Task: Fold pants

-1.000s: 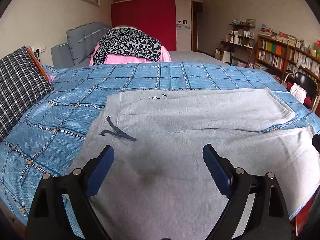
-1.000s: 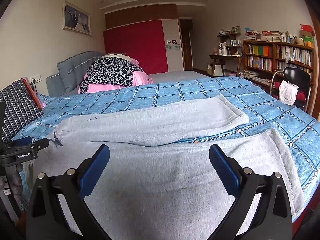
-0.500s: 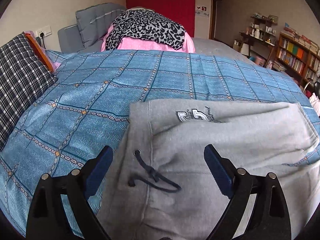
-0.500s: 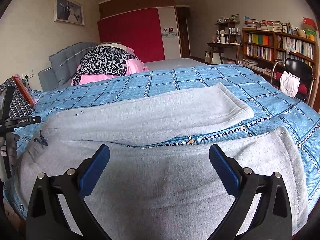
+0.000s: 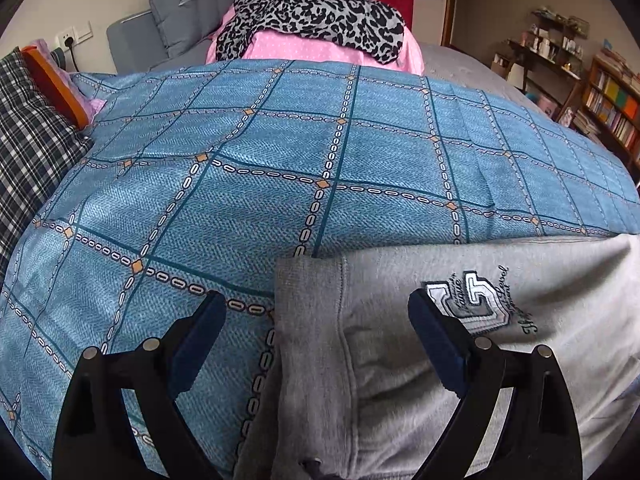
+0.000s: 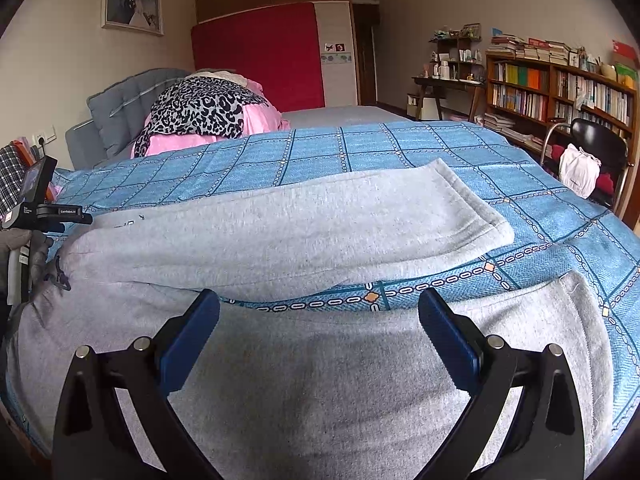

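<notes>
Grey sweatpants lie spread across the blue checked bedspread, legs apart and pointing right. In the left wrist view the waistband corner and an embroidered logo fill the lower right. My left gripper hovers open just above that far waistband corner, nothing between its fingers. My right gripper is open over the near leg, close to the gap between the two legs. The left gripper's body and a gloved hand show at the left edge of the right wrist view.
A plaid pillow lies at the bed's left. A leopard-print cloth on pink bedding sits by the grey headboard. Bookshelves, a desk and a black chair with a white bag stand at the right.
My left gripper moved forward and left, from over the pants' middle to the far waistband corner; the drawstring dropped out of its view. My right gripper edged slightly forward over the near leg.
</notes>
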The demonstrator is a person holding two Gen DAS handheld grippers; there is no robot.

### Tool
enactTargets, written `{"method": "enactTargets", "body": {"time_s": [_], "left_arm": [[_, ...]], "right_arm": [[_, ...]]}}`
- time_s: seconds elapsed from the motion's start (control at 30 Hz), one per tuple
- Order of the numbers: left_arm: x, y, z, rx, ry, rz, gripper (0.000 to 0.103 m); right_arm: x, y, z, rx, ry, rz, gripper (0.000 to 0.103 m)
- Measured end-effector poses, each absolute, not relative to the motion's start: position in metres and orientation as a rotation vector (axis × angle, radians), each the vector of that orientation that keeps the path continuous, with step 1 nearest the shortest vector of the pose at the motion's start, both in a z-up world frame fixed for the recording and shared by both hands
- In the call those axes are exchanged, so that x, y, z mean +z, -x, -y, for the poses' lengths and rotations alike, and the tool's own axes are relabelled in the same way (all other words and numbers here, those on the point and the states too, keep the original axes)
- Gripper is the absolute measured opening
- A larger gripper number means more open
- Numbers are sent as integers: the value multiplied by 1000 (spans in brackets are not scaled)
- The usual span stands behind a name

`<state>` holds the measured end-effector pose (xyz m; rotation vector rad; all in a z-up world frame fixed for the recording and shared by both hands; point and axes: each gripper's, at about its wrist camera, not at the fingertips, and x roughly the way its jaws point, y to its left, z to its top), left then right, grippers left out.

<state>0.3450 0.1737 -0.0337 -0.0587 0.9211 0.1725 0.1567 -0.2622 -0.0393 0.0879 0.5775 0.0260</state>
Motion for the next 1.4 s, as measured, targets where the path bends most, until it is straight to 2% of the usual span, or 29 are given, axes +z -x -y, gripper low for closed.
{"method": "enactTargets", "body": {"time_s": [0.33, 0.43, 0.53, 0.77, 0.83, 1.1, 1.4], "left_arm": [[-58, -371, -183, 145, 106, -972, 90], [-66, -373, -186, 120, 125, -1000, 79], [-67, -371, -188, 113, 139, -987, 73], [-64, -359, -191, 91, 173, -938, 43], [-62, -355, -192, 81, 182, -922, 39], [-54, -346, -192, 56, 211, -868, 37], [-51, -347, -193, 55, 215, -854, 37]], "right_arm": [[-46, -178, 256, 43, -60, -606, 100], [-48, -184, 256, 49, -57, -616, 100], [-49, -189, 258, 60, -67, -627, 100], [-47, -201, 261, 74, -38, -655, 100], [-46, -207, 271, 57, -27, -659, 100], [-41, -260, 346, -51, -152, -704, 100], [-36, -339, 403, -119, -144, -720, 100]]}}
